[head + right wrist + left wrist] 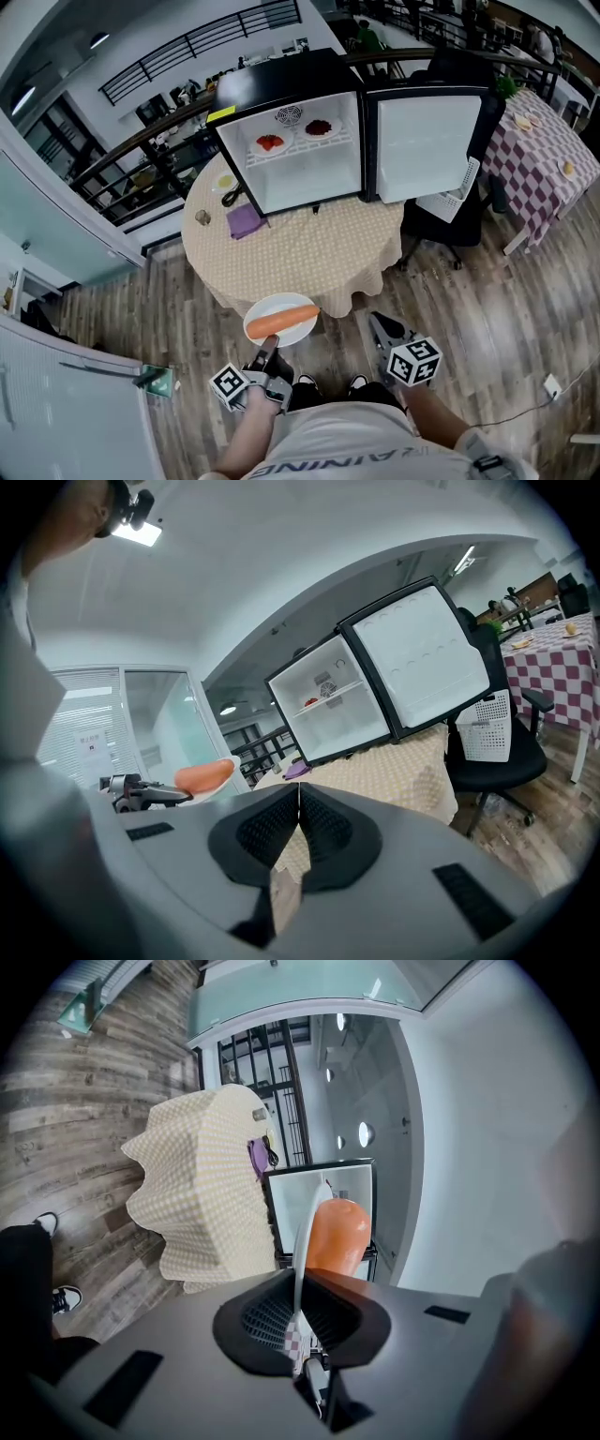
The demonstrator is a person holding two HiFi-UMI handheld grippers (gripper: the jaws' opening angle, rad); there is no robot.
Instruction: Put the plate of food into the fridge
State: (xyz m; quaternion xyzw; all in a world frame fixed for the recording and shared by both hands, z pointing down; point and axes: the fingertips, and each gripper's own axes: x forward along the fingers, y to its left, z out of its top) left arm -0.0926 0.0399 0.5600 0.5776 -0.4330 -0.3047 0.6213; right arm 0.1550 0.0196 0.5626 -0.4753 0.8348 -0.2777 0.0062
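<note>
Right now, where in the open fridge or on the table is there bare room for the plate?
The lower compartment of the fridge, below the shelf, is bare. The shelf is crowded: a plate of red food beside a second plate. The table is bare in front of the fridge; its left side holds a purple cloth and a small dish.

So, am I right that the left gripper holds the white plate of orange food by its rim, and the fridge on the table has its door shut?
Not quite: the fridge door stands wide open, as the head view shows. The rest holds: the left gripper holds the white plate of orange food by its rim, and the fridge sits on the table.
</note>
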